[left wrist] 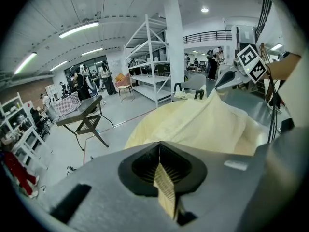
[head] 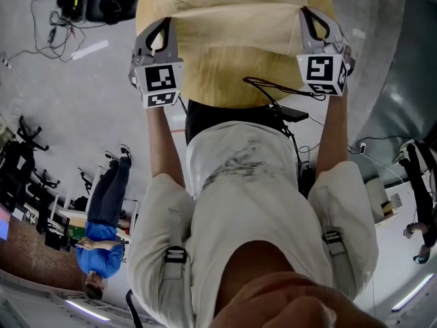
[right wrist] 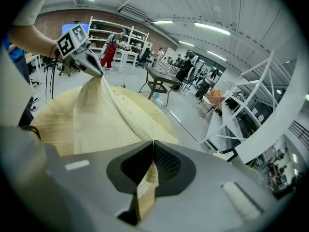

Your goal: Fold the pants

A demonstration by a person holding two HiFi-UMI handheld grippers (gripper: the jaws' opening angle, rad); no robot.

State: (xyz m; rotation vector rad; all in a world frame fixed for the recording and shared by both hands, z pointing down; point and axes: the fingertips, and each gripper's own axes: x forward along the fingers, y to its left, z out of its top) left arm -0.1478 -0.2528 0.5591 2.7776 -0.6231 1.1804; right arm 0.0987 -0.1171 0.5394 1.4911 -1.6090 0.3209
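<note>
The pants [head: 232,33] are pale yellow, ribbed cloth, held up and spread between both grippers at the top of the head view. My left gripper [head: 158,33] is shut on one edge of the cloth, and a strip of it [left wrist: 166,190] shows pinched between the jaws in the left gripper view. My right gripper [head: 319,24] is shut on the other edge, with a fold of cloth [right wrist: 145,190] caught between its jaws. Each gripper view shows the cloth running across to the other gripper: the right gripper [left wrist: 227,79] and the left gripper [right wrist: 89,62]. The cloth hangs slack between them.
A black cable [head: 273,91] loops across my torso below the pants. A person in blue [head: 102,217] stands at the left. A folding table [left wrist: 79,112], white shelving [left wrist: 149,57] and several people fill the hall behind. Cables and gear [head: 82,2] lie on the floor.
</note>
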